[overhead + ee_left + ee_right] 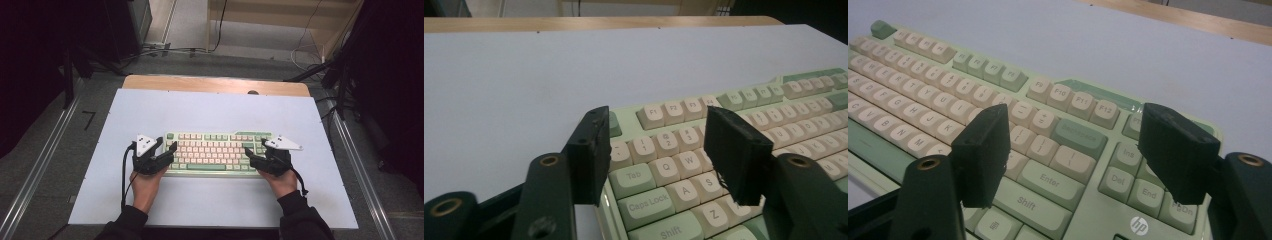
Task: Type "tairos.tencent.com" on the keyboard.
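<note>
At the near middle of the white board:
Keyboard: I see the green and cream HP keyboard (215, 152) lying flat on the white table mat (210, 107), long side toward me, square to the near edge.
Left gripper: my left gripper (167, 152) sits at the keyboard's left end; in the left gripper view (656, 155) its jaws stand released, one outside the case edge over the mat, the other above the Q, W, A and S keys.
Right gripper: my right gripper (257, 155) is at the right end, jaws likewise spread with nothing between them; in the right gripper view (1075, 152) they bracket the Enter key (1050, 181) and the Ins/Del block.
Contact: I cannot tell whether any jaw touches the keycaps; both look just above them.
Step in hand: I judge this to be taking hold of the keyboard at both ends to lift or shift it.
How I would do it well: set each pair of jaws across the case edge, not on keycaps, which could pop off or press down.
Balance: I would close both sides together and at matching spots, so the board stays level.
Risk: a one-sided grip could swing the keyboard across the smooth mat.
Check: I would confirm firm bite in both gripper views before raising.
</note>
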